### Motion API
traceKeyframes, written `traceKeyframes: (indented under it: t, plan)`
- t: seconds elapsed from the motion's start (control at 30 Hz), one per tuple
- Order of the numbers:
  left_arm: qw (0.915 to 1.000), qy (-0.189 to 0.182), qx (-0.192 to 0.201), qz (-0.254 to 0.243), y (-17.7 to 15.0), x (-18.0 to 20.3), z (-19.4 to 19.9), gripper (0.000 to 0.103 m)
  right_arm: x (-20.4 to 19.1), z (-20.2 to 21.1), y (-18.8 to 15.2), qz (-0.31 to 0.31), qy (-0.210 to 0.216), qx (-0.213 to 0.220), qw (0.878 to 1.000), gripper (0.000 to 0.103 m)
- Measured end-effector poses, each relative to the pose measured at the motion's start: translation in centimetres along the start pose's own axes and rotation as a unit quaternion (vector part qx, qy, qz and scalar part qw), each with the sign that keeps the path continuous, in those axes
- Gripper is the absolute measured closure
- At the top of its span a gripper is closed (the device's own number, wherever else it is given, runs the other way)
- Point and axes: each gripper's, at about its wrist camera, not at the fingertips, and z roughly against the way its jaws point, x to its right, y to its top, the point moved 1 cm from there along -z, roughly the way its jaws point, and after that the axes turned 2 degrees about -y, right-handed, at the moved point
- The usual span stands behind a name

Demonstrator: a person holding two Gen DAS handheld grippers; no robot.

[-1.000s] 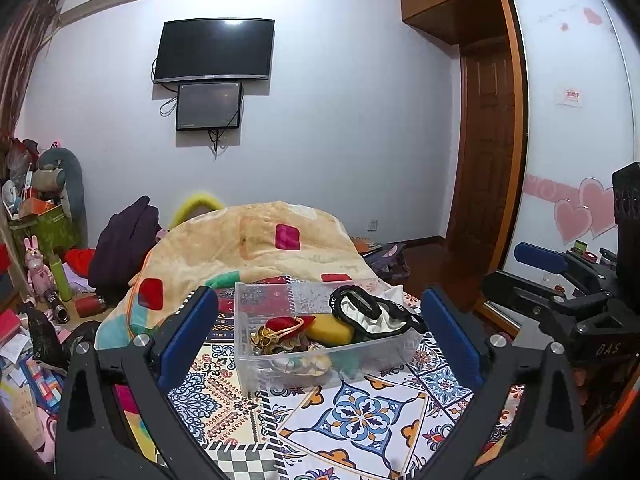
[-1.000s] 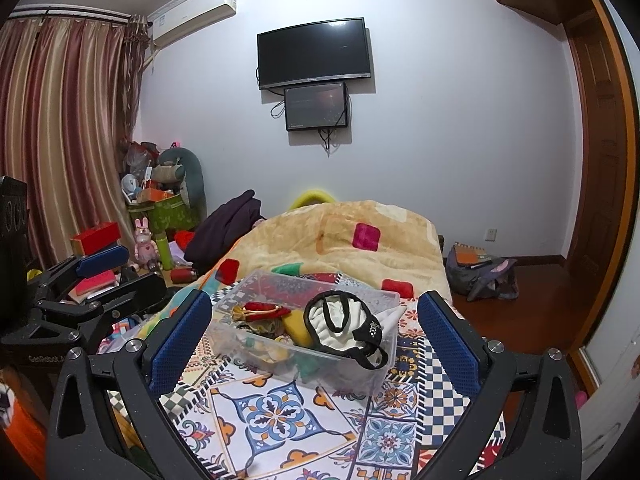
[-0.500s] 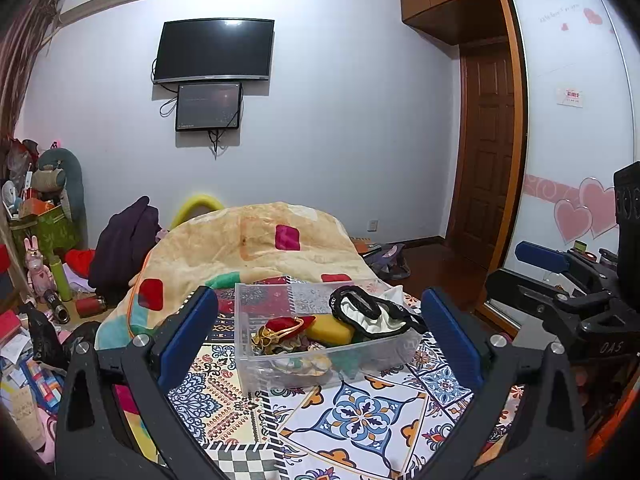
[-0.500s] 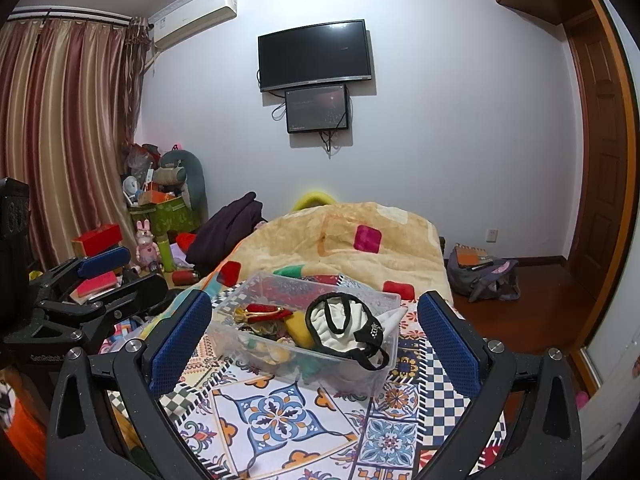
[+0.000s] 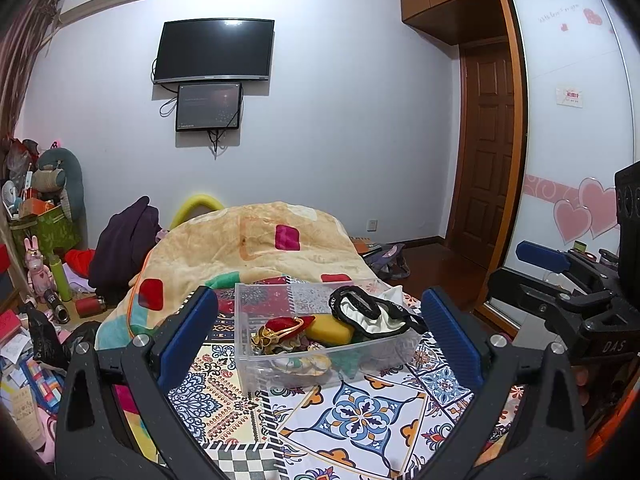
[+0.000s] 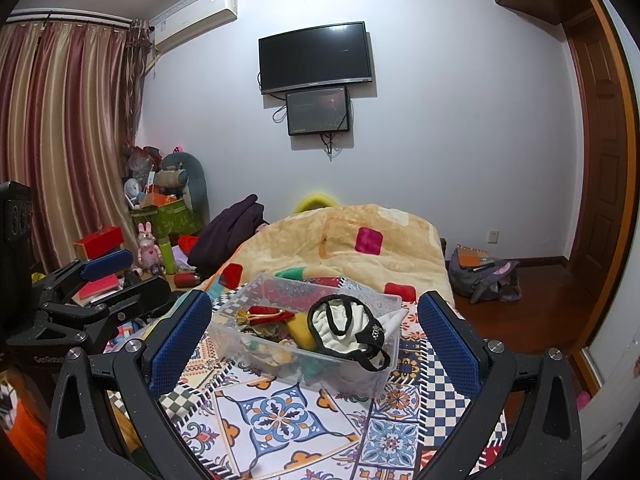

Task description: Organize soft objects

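Both tongs, left (image 5: 320, 334) & right (image 6: 314, 334), wide apart, empty, w/ clear bin (image 6: 356, 376) of soft items between.

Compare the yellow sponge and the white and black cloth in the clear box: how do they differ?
The yellow sponge is one plain colour; the white and black cloth is white with black edging. The sponge lies low inside the clear box; the cloth sits higher, and its black trim hangs over the rim. The sponge is a compact block; the cloth is crumpled. Both lie in the same box.
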Motion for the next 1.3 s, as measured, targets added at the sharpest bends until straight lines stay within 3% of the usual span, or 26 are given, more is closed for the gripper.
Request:
traceKeyframes:
  t: [1.3]
  plan:
    - [0.9998,-0.012,0.001,0.013,0.34,-0.25,0.70,0.000,-0.21,0.07,0.04,0.000,0.001,0.000,1.000,0.000]
